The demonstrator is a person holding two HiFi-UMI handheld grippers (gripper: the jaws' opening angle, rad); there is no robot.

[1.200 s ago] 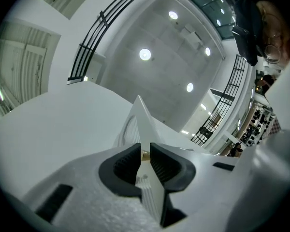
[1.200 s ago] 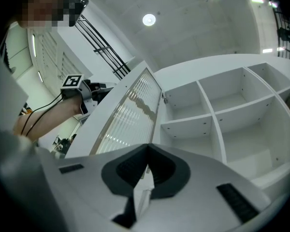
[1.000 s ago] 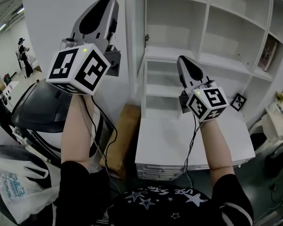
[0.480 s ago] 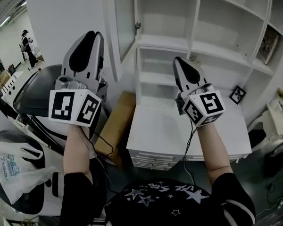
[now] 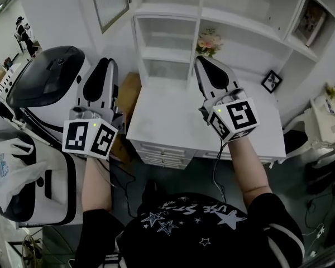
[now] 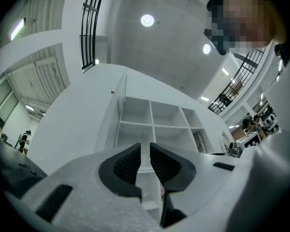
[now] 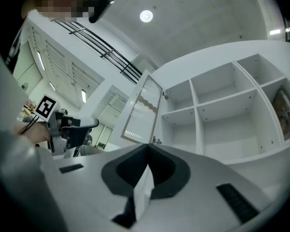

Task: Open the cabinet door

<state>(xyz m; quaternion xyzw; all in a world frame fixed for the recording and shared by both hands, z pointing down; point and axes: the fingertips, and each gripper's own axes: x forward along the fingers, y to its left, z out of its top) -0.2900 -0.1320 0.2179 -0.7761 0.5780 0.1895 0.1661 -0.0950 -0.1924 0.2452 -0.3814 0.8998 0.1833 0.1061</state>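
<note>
The white cabinet (image 5: 167,38) has open shelves. Its slatted door (image 5: 109,1) stands swung open at the upper left, and the door also shows in the right gripper view (image 7: 141,110). In the left gripper view the door (image 6: 122,103) appears edge-on. My left gripper (image 5: 102,62) hangs low and well short of the door, with a thin gap between its jaws (image 6: 145,146) and nothing in it. My right gripper (image 5: 204,60) is above the desk in front of the shelves, its jaws (image 7: 147,148) closed tip to tip and empty.
A white desk (image 5: 173,110) with drawers (image 5: 162,152) stands below the shelves. On it are flowers (image 5: 209,41) and a small picture frame (image 5: 272,81). A black-and-white machine (image 5: 44,82), a plastic bag (image 5: 5,169) and a cardboard box (image 5: 128,94) are at left, and a white chair (image 5: 318,144) at right.
Both grippers have sunk and drawn back from the cabinet, the left one more. The door stays open and now sits far above them in the head view.
</note>
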